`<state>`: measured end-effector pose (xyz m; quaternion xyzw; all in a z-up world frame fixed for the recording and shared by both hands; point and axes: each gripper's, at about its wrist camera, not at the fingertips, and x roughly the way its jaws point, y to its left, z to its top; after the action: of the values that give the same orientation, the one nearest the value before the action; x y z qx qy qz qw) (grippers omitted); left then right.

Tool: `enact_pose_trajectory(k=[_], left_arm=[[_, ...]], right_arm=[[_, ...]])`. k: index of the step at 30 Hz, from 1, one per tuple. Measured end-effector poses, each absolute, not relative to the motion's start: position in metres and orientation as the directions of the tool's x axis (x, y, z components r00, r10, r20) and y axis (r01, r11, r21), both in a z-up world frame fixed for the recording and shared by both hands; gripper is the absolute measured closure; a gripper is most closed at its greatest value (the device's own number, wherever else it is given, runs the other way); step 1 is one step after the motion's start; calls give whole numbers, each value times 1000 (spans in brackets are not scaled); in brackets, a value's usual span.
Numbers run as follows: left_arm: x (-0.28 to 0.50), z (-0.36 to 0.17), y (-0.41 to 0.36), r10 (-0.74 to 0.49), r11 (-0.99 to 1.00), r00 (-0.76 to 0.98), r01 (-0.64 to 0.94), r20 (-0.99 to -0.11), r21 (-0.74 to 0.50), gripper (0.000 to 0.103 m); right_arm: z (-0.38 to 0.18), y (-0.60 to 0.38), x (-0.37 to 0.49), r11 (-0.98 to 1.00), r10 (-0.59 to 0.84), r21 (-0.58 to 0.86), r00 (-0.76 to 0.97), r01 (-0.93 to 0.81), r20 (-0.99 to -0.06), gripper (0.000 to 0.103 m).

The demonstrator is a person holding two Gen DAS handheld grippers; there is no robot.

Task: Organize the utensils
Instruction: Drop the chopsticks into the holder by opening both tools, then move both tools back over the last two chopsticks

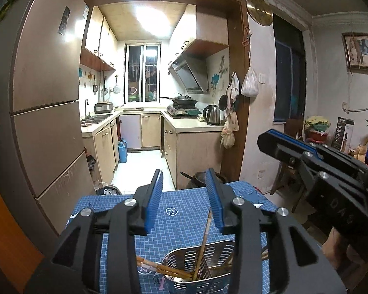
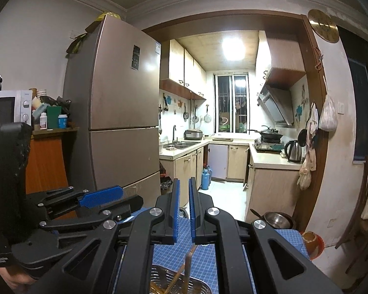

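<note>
Far left stands a tall bronze refrigerator [image 1: 46, 78], doors shut. Beside it, on an orange cabinet, a microwave [image 2: 9, 107] and a cluster of small bottles and boxes.

On the blue gridded tablecloth [image 1: 184, 220] sits a perforated steel utensil holder [image 1: 203, 267], divided inside by a slotted partition. It holds several wooden chopsticks [image 1: 204, 245]: one stands steeply against the partition, others lie slanted with their ends projecting over the left rim. What lies at the bottom cannot be made out.

The left gripper [image 1: 185, 201] hangs above the holder, jaws parted to a moderate gap. The tip of the steep chopstick rises close to the right pad; nothing is clamped.

The right gripper [image 2: 183, 210] is to its right, jaws drawn nearly together with a narrow slit between the pads. A chopstick stands below the pads; whether it is pinched cannot be told.

Beyond the table's far edge, a steel bowl [image 2: 277, 220] with a ladle handle. In the kitchen behind, a kettle [image 1: 212, 114] on the counter and a wok [image 1: 184, 101] on the stove.
</note>
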<state>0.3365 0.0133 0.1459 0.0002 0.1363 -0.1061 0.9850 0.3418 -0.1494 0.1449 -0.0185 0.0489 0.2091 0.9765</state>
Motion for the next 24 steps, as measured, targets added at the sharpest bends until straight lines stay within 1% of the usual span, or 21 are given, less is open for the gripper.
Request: enact_pose_trajectory(k=[2,4,6,8,10,11,12,13,15,16,17,20,21,22,24], left_arm=[[334,146,12,-205,978,942,206,-265,-24,67],[328,149,12,-201,979,946,202,-255,-24,63],[318,154,13,-201,979,950,200,-238,-28,62],[299,160,15,-207,978,956,204,-209,-37,60],[270,164,17,-205,979,965,202,-165,-36,47],[253,162,19,-207,978,968,204,-143,-35,44],[229,156,22,-211,978,970,209,-119,-28,40],[209,149,23,-207,978,973,206,-101,-25,37],[180,131,24,-207,978,975,206,-84,-12,34],[161,114,26,-199,980,977,198,-84,-11,33],[144,92,26,-202,979,974,200,-100,-24,33],[122,33,18,-206,979,959,200,-193,-50,33],[119,10,14,-211,977,948,201,-240,-67,33],[118,-6,11,-220,975,937,206,-273,-80,33],[115,-43,1,-239,971,902,213,-360,-111,33]], right_arm=[[148,-151,336,913,404,-22,910,-407,-89,94],[154,-155,325,913,404,-24,912,-406,-65,89],[162,-158,312,911,410,-24,911,-411,-39,85],[173,-165,289,908,419,-21,908,-419,2,77],[181,-176,258,905,425,-19,904,-425,42,63],[180,-185,236,904,427,-15,902,-427,63,59],[177,-193,216,904,426,-7,901,-427,78,51],[171,-200,200,905,425,-4,901,-426,86,48],[145,-218,158,909,415,0,906,-416,89,46],[131,-225,143,912,408,8,909,-410,80,46],[115,-232,129,914,403,20,913,-405,64,46],[46,-246,93,935,352,46,936,-351,-21,47],[16,-250,86,938,343,73,936,-338,-84,49],[-2,-250,82,940,339,87,932,-330,-124,54],[-44,-245,71,944,331,90,920,-319,-210,57]])
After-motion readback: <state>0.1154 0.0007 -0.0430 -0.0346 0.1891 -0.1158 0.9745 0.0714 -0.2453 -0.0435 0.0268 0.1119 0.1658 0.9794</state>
